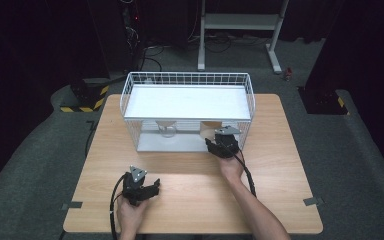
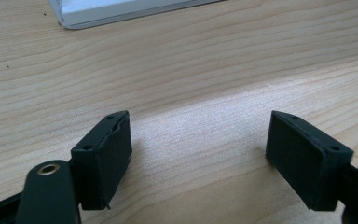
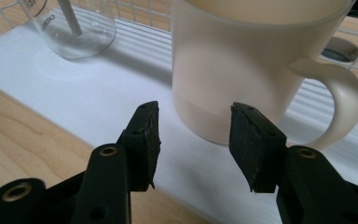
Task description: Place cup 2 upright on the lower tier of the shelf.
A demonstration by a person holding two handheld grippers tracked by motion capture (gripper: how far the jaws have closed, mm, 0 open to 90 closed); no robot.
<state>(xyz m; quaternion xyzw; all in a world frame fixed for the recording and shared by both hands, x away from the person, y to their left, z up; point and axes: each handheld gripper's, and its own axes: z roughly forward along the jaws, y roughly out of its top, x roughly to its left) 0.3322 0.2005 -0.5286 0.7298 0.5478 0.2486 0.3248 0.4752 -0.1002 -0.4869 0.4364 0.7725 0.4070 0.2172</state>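
A dark room with grey carpet surrounds a light wooden table (image 1: pixel 190 200); black-and-yellow hazard tape marks the floor at the far left and right, and a white metal frame stands behind. On the table sits a white wire rack (image 1: pixel 187 107) with a white shelf on top and a white base beneath.

At the near left, the left gripper (image 1: pixel 152 189) rests over bare wood, its jaws standing apart with nothing between them; the left gripper view shows the wood grain between the pads and a corner of the rack's base.

Under the shelf stands a clear glass flask (image 3: pixel 70 28) with a white rod in it; grey lettering runs down its wall, cut off and too partial to read.

To its right stands the mug (image 3: pixel 242 70), cream-coloured, matt, plain, unmarked, upright on the white base with its handle to the right in the right gripper view. The right gripper (image 3: pixel 193 135) sits just before its foot, jaws narrowly parted, pads not pressing it.
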